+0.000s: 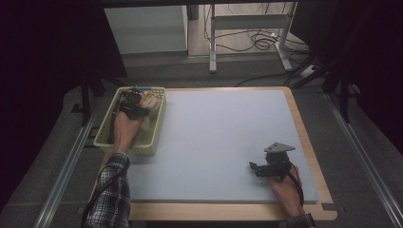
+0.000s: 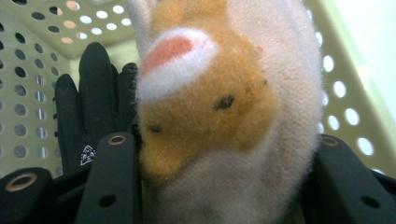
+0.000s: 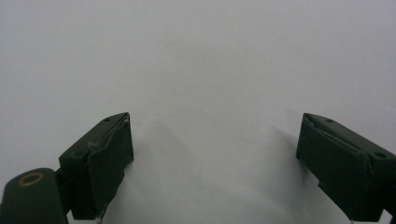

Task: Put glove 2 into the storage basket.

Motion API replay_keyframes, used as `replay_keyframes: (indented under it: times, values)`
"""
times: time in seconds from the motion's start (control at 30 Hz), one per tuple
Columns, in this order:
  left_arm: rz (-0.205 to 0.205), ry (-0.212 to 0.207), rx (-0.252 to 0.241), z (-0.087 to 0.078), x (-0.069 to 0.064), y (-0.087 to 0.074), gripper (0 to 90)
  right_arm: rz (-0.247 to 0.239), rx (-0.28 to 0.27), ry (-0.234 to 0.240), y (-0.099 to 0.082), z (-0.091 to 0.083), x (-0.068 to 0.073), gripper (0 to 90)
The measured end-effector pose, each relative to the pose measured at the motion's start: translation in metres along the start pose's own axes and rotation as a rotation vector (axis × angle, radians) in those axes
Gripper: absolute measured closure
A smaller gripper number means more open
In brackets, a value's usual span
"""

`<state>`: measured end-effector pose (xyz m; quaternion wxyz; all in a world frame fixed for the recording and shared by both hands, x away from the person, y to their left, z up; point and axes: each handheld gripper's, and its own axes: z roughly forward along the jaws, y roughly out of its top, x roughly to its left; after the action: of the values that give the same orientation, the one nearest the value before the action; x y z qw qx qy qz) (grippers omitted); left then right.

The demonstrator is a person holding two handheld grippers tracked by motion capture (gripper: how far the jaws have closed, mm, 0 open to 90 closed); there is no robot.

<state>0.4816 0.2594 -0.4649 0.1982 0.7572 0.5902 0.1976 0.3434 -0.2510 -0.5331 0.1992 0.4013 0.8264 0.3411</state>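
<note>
A white and orange plush toy (image 2: 224, 107) with a pink spot sits between the jaws of my left gripper (image 2: 224, 172), which press on both its sides. This happens inside the pale yellow perforated basket (image 1: 107, 135) at the table's left; there the left gripper (image 1: 135, 105) is over the plush toy (image 1: 151, 102). A black glove (image 2: 95, 102) lies in the basket behind the toy. My right gripper (image 1: 254, 167) rests low over the grey mat near the front right, and in the right gripper view its jaws (image 3: 215, 163) stand wide apart with nothing between them.
A grey mat (image 1: 218, 137) covers the wooden table (image 1: 311, 156). The basket wall (image 2: 345, 93) rises close on both sides of the left gripper. Beyond the table stand a desk frame (image 1: 247, 33) and loose cables on the floor.
</note>
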Motion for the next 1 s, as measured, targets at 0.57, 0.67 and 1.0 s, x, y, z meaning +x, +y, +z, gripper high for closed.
replay_keyframes:
  times: [0.57,0.67,1.0]
  values:
    - [-0.007,-0.061,0.107,0.036,-0.009,-0.002,46.7,0.0,0.0,0.0,0.0,0.0,0.0,10.6]
    - [-0.006,-0.066,0.123,0.041,-0.01,-0.003,46.1,0.0,0.0,0.0,0.0,0.0,0.0,10.6]
    - [-0.016,-0.095,0.169,0.05,-0.012,-0.002,43.4,0.0,0.0,0.0,0.0,0.0,0.0,10.6]
